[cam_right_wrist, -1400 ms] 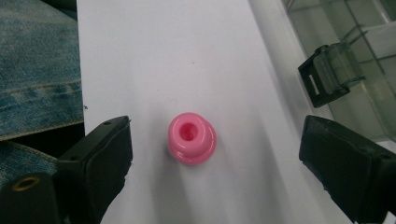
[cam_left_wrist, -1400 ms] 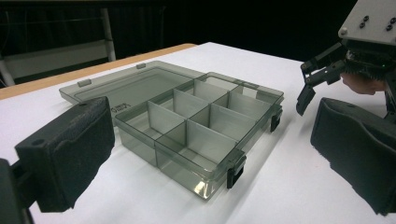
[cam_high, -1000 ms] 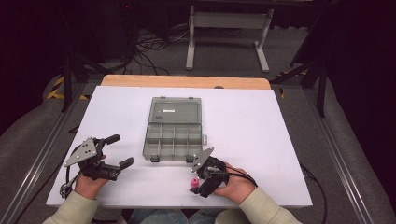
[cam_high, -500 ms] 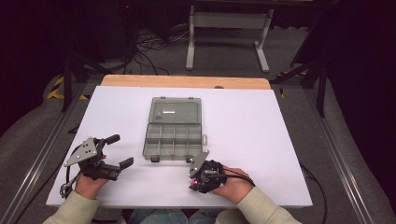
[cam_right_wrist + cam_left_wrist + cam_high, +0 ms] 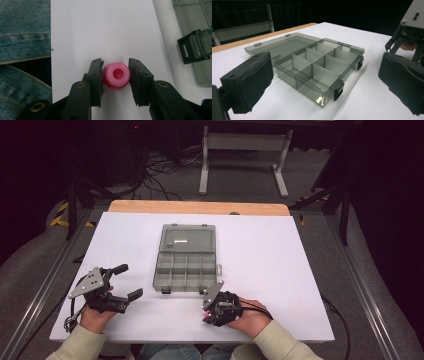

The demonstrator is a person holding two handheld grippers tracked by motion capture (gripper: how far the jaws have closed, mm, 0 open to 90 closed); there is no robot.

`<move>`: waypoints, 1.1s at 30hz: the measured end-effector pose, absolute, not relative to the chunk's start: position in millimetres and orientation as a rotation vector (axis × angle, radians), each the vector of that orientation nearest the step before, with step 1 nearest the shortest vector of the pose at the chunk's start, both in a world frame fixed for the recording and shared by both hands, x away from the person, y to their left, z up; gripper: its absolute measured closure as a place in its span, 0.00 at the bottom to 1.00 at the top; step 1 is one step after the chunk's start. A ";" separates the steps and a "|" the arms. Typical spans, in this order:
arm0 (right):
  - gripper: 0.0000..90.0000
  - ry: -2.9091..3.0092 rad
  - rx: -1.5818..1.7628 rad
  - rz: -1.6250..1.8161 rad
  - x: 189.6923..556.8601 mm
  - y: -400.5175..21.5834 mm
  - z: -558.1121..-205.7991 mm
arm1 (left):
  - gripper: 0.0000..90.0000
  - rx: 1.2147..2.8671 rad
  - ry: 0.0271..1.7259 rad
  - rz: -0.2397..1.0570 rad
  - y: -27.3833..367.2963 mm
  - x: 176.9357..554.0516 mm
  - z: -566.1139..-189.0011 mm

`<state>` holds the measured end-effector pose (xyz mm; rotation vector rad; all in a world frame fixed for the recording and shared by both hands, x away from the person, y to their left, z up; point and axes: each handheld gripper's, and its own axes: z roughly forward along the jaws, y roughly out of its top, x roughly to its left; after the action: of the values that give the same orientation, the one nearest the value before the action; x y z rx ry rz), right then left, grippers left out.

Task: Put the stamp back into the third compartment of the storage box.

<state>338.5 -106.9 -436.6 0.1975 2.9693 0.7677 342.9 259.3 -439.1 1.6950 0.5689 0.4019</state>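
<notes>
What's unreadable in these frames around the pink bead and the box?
- Pink bead: its underside is hidden by its own body in the right gripper view; the high view leaves it too small to judge.
- Right tool: pads hidden under the hand, high view.
- Organizer box: lid label too small to read.
- Left tool: pads cut off by frame edges.

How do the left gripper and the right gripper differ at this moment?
The left gripper has its jaws wide apart with nothing between them; the right gripper is shut on a pink bead. The left gripper points across the table at the open organizer box; the right gripper points down at the white table. Both are hand-held near the table's front edge.
</notes>
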 end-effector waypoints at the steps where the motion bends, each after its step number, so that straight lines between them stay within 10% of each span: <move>1: 0.72 2.968 0.192 0.774 339.0 -107.3 -434.8 | 0.01 1.695 0.569 0.402 259.4 342.9 -439.0; 33: 0.72 2.844 0.239 0.927 357.8 -117.2 -375.4 | 0.01 1.695 0.573 0.408 259.2 342.6 -439.3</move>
<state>357.8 -117.2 -375.4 0.2387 2.8437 0.9271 342.6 259.2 -439.3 1.6948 0.5727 0.4078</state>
